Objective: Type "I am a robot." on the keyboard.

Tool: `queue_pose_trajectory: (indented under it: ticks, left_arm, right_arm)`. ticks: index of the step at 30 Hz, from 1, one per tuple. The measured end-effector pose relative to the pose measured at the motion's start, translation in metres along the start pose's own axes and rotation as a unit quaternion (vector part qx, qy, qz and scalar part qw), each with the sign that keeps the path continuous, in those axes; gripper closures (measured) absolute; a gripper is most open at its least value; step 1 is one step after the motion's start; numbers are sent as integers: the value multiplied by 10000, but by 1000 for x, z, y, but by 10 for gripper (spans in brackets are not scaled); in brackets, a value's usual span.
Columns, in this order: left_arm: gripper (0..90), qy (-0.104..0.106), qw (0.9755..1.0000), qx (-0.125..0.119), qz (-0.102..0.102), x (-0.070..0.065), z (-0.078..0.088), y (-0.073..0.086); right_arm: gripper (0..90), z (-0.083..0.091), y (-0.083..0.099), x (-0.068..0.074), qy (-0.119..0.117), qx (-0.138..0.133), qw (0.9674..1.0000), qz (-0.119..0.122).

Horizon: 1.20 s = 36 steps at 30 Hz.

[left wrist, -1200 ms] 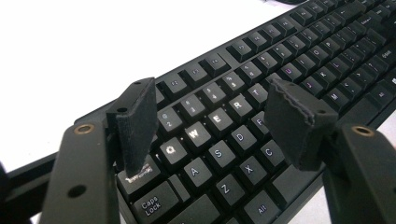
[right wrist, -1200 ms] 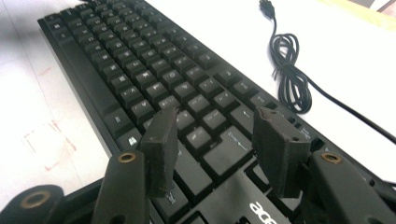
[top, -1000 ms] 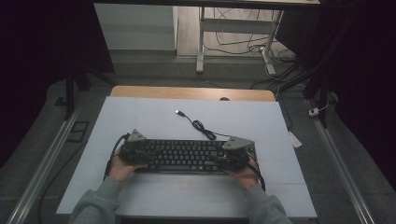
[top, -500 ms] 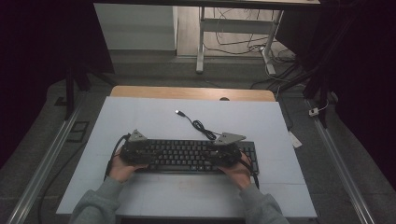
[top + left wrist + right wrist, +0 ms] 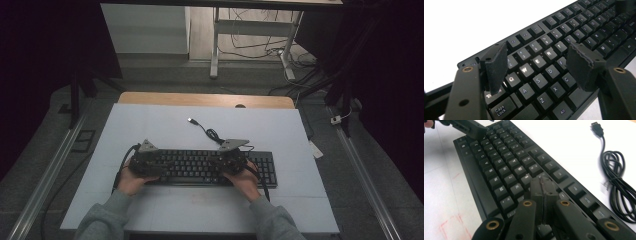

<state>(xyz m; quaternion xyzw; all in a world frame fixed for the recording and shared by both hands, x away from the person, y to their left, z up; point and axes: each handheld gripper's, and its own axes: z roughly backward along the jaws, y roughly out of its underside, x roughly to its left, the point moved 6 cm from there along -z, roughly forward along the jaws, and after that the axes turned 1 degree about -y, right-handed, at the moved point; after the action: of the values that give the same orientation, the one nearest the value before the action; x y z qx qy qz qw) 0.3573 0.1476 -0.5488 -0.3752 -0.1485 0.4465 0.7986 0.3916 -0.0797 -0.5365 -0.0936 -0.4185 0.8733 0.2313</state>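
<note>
1. Hands first: your left hand (image 5: 131,181) and right hand (image 5: 247,181) come in at the near edge of the white table (image 5: 150,125), one at each end of the black keyboard (image 5: 195,167).
2. Left gripper (image 5: 537,67) sits over the keyboard's left end, jaws spread wide, nothing between the pads; Q, W, E, A, S, D keys show in the gap in the left gripper view. Its lower pad is right at the Tab key; contact can't be told.
3. Right gripper (image 5: 542,185) has just been closing and is now fully shut, pads pressed together with nothing between them, tips down at the keys right of the letter block; pressing or just above can't be told.
4. Keyboard lies flat on the table, near your edge, long side across; number pad sticks out past your right hand.
5. Farther back: loose black cable (image 5: 214,134), coiled just behind the keyboard, its USB plug (image 5: 191,120) lying free on the table.
</note>
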Motion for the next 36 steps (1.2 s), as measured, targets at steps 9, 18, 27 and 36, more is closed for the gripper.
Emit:
queue_pose_trajectory:
  ticks: [9,18,27,36]
  left_arm:
    - [332,-7,10000,-9,7,1,1,1]
    - [329,-3,10000,16,-30,0,0,1]
    - [326,0,10000,40,-46,0,0,2]
    - [326,-6,10000,24,-38,1,0,1]
  right_arm:
    - [895,-24,-6,4,23,258,9996,121]
    - [895,-28,-3,1,49,325,9994,58]
    - [896,-32,1,1,93,387,9992,88]
    - [896,-23,-4,3,125,209,9996,151]
